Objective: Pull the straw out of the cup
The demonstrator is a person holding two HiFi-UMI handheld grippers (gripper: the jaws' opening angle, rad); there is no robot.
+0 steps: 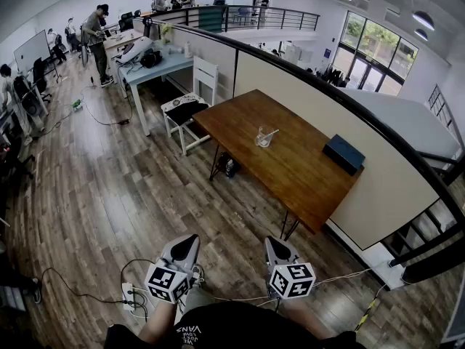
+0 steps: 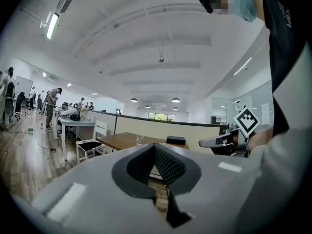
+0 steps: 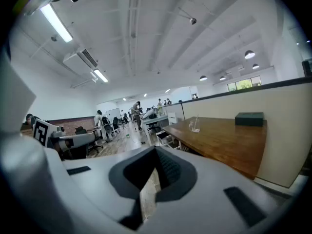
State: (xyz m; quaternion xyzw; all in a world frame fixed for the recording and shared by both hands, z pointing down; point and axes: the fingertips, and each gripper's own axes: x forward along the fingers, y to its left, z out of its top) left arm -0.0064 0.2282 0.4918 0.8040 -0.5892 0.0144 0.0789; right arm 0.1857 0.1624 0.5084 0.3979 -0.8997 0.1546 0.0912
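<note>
A clear cup (image 1: 265, 138) with a thin straw (image 1: 271, 131) leaning in it stands near the middle of a brown wooden table (image 1: 290, 173), well ahead of me. The right gripper view shows the cup (image 3: 195, 126) far off with its straw (image 3: 197, 119) sticking up. In the left gripper view it is a tiny shape (image 2: 140, 139) on the table. My left gripper (image 1: 187, 243) and right gripper (image 1: 274, 247) hang side by side over the floor, far short of the table. Both are shut with nothing between the jaws, as the left gripper view (image 2: 155, 152) and the right gripper view (image 3: 157, 155) also show.
A dark flat box (image 1: 344, 153) lies at the table's right end. A white chair (image 1: 190, 100) stands at its far left corner, a low partition wall (image 1: 378, 195) runs behind it. Cables and a power strip (image 1: 131, 297) lie on the wood floor near my feet. People work at desks far left.
</note>
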